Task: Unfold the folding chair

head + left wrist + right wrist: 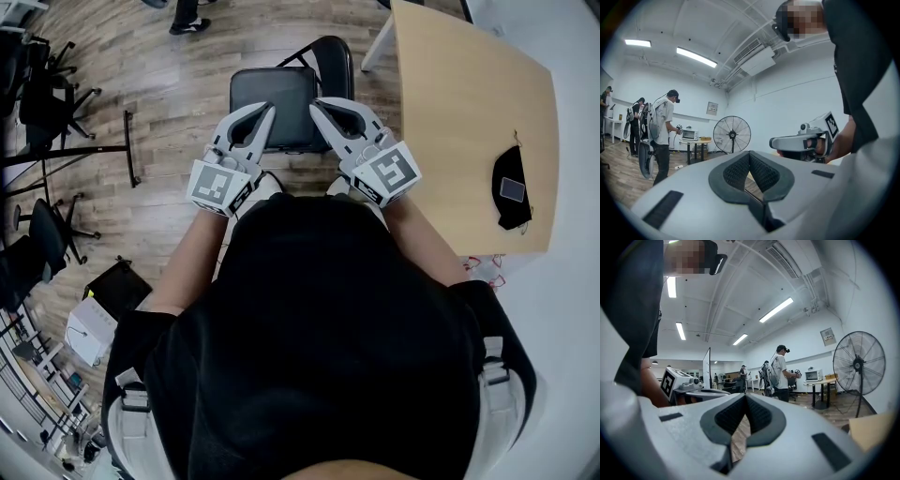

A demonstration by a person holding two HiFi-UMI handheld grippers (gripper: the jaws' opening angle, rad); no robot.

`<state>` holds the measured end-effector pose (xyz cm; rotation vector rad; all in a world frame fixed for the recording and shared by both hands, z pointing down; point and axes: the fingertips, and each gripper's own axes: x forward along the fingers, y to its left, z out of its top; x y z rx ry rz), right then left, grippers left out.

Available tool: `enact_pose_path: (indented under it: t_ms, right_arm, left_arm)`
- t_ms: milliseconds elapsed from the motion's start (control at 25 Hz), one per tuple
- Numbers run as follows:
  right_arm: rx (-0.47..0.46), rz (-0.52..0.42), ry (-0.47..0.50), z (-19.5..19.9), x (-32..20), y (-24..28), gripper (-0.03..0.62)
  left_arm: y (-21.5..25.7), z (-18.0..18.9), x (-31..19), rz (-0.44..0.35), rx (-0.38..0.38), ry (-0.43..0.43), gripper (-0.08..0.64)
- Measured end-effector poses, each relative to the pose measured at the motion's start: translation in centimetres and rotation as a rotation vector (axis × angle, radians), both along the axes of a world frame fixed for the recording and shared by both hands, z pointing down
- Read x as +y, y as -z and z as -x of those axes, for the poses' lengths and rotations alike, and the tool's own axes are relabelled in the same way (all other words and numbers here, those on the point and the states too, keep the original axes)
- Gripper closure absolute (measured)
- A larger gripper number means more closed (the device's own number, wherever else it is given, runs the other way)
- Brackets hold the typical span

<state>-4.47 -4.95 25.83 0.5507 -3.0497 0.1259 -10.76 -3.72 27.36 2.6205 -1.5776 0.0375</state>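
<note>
Chair [274, 105] on wood floor [178, 94], black seat flat, backrest up, just beside table [469, 122]; left gripper [268, 112] closed, empty; right gripper [316, 105] closed too, nothing between pads; both tips above seat's near half.

The head view hangs above the wearer's dark torso [328, 328] and looks steeply down at the floor [178, 103]. The folding chair [274, 98] is close at 12 o'clock and a bench [469, 112] at 2 o'clock.

The left gripper view rides low on the left hand-held gripper [750, 154] and looks level along its jaws across the room. A fan [732, 134] stands far off near the middle, and the right hand-held gripper [776, 142] is near at 3 o'clock.

The right gripper view faces likewise, with that fan at 3 o'clock and the left hand-held gripper at 9 o'clock. Both gripper views share a standing person with a backpack [663, 126].
</note>
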Motion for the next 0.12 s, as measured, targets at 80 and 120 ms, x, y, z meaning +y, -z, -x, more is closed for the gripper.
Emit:
enact_pose_path:
  t_ms: [80, 120]
  right_arm:
    - [-0.001, 0.001, 0.001, 0.07, -0.02, -0.04, 0.592]
    - [-0.001, 0.002, 0.001, 0.11, -0.03, -0.06, 0.592]
  left_arm:
    - [-0.12, 0.07, -0.02, 0.004, 0.003, 0.003, 0.566]
    - [-0.19, 0.12, -0.04, 0.007, 0.005, 0.004, 0.566]
